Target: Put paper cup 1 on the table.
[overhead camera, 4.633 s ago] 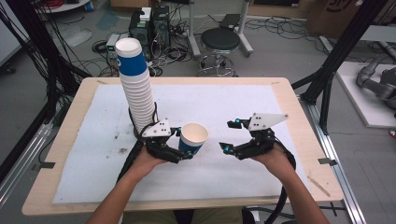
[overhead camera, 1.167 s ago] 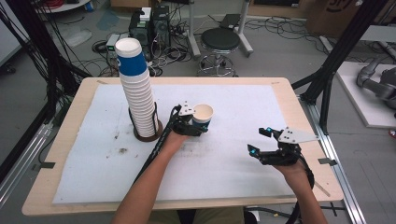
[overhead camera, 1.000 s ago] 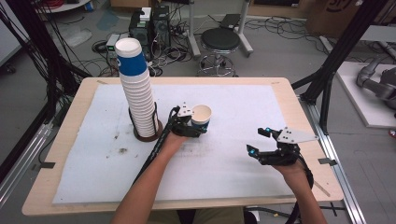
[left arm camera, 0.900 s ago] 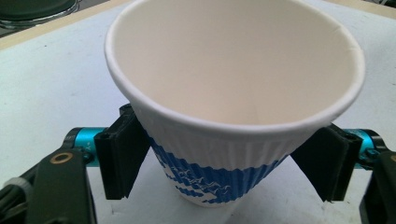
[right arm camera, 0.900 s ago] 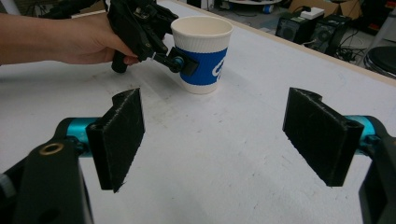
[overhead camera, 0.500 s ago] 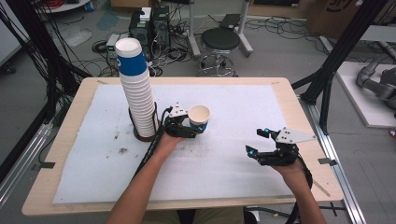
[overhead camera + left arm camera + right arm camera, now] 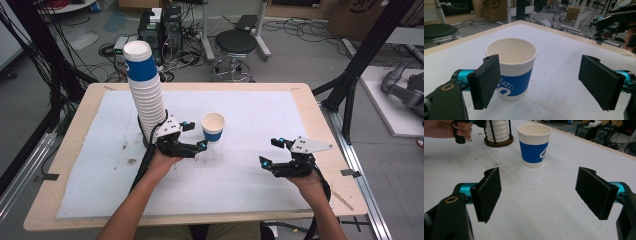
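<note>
Cup [image 7: 213, 127] stands upright on the white mat [image 7: 240, 170], rim up, blue band around its lower half, just right of the tall stack of cups [image 7: 146, 95] in its holder. Your left gripper [image 7: 193, 136] sits right beside it, jaws spread wide and nothing between the pads. From the left gripper view the cup [image 7: 511, 68] sits just beyond your jaws, towards the left one: the near pad overlaps its blue band in the picture, but whether it touches the wall you can't tell from here, and the far pad is well apart from it, with bare mat between. The cup's mouth shows pale and hollow inside.

Over on the other side, your right gripper [image 7: 272, 151] rests low over the mat near the table's right edge, well apart from the cup. Its jaws are spread wide too, holding nothing. Looking along it in the right gripper view, the cup [image 7: 534, 145] stands out ahead, between the two pads in line but well beyond them, with the dark round base of the stack's holder [image 7: 498, 142] behind it to the left and your left hand [image 7: 447, 128] up in the corner, wrapped around its handle. Smudges mark the mat in front of the cup.
</note>
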`<act>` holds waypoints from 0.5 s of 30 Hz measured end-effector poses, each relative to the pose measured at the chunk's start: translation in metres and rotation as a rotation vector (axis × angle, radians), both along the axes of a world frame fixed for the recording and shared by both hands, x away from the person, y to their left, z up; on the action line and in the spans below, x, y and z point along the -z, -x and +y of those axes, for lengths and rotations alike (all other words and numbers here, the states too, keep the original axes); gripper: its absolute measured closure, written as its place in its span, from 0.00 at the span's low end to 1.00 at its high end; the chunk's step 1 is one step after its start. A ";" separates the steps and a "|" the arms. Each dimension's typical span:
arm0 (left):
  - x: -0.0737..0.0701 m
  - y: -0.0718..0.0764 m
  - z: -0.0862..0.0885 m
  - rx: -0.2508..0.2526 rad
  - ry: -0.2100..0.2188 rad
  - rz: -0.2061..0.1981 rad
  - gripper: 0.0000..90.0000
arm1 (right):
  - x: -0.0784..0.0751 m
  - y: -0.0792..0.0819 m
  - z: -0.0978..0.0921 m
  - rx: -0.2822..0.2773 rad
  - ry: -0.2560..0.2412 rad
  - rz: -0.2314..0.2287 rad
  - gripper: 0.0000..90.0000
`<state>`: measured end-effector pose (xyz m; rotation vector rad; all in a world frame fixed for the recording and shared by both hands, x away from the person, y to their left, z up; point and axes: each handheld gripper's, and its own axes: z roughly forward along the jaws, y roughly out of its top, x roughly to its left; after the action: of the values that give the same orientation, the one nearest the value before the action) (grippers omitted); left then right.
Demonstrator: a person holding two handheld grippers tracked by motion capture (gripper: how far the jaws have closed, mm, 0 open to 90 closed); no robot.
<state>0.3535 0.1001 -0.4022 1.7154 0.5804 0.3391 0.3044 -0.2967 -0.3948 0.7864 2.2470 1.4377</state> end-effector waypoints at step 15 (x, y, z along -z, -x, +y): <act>-0.017 0.043 0.047 -0.028 0.048 -0.086 0.21 | 0.001 -0.003 0.002 0.022 0.006 -0.006 0.23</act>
<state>0.3110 0.1472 -0.3850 1.6391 0.5457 0.4138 0.3075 -0.2949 -0.3956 0.8020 2.2306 1.4204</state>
